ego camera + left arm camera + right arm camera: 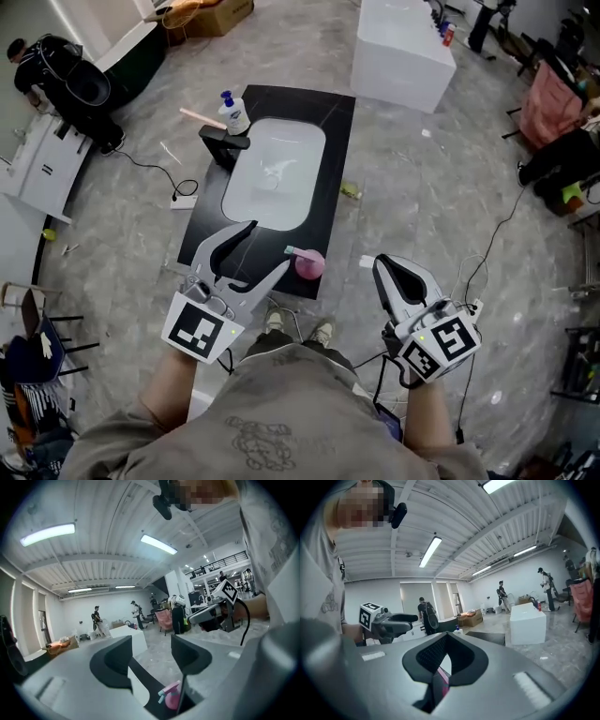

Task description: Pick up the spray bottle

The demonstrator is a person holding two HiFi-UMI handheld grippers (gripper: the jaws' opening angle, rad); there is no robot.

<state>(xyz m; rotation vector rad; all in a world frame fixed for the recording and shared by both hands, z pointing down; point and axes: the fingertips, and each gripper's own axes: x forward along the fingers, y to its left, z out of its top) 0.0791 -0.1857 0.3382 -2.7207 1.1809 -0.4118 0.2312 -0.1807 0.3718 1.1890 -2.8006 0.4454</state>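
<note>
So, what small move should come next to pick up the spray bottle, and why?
Probably move the left gripper slightly rightward until its jaws straddle the pink spray bottle. The jaws stand apart and empty, and the bottle sits just beyond the right jaw; the right gripper is shut and farther away.

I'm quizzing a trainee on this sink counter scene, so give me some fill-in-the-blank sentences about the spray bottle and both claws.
1. The spray bottle on the counter is coloured ____.
2. The left claw is ____ and grips nothing.
3. The right claw is ____.
4. The soap dispenser beside the sink has a ____ pump top.

Missing words: pink; open; shut; blue
</note>
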